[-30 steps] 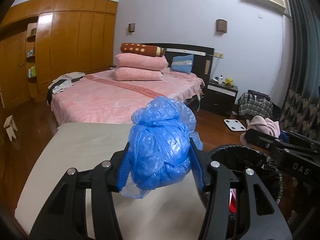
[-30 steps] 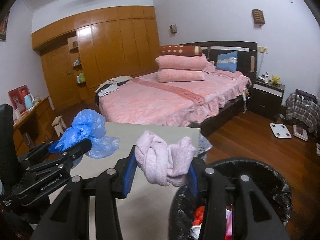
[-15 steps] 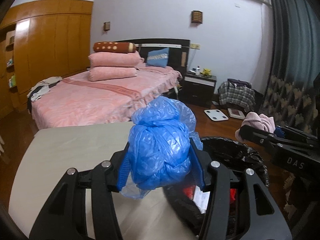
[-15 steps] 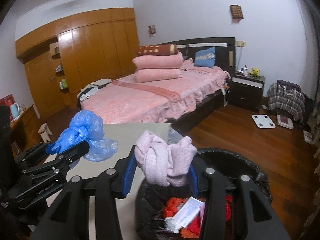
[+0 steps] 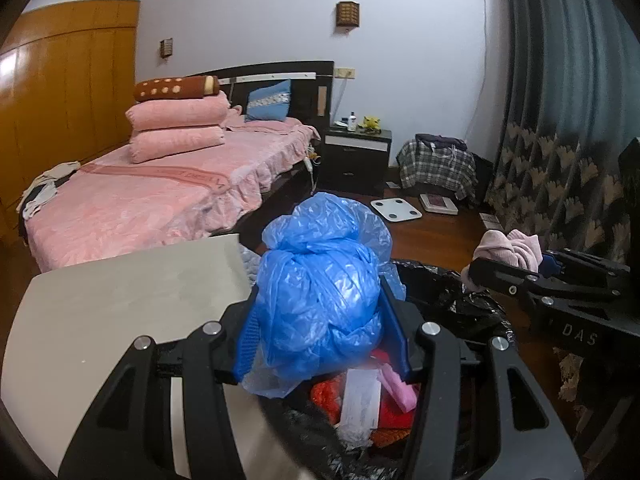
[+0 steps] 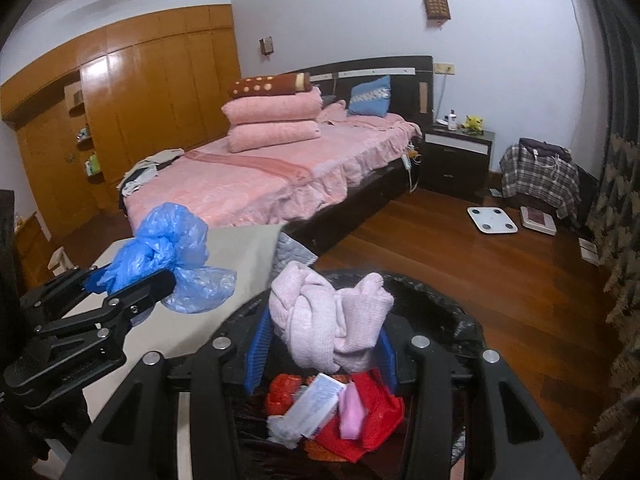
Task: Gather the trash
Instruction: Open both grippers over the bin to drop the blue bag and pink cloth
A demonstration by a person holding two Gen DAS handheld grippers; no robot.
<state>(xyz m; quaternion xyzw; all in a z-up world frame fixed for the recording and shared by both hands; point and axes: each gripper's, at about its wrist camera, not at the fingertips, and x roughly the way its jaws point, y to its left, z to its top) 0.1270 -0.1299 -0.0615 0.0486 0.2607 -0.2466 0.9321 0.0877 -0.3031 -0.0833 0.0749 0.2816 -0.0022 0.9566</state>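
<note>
- Now both grippers have swung off the grey table [image 5: 120, 292] & sit over the black-lined trash bin [image 6: 432, 300]; 1 s ago they were mostly above the table.
- Left gripper [image 5: 320, 320] clenched on the knotted blue plastic bag [image 5: 320, 280], w/ bag near the bin's table-side rim.
- Right gripper [image 6: 324, 344] clamped on the balled pale-pink knit cloth [image 6: 328, 320], directly above the red & white rubbish [image 6: 332, 408] inside.
- Judgement: carry phase is about done; letting go of both is the likely next step, left maybe needs a bit more inward travel.
</note>
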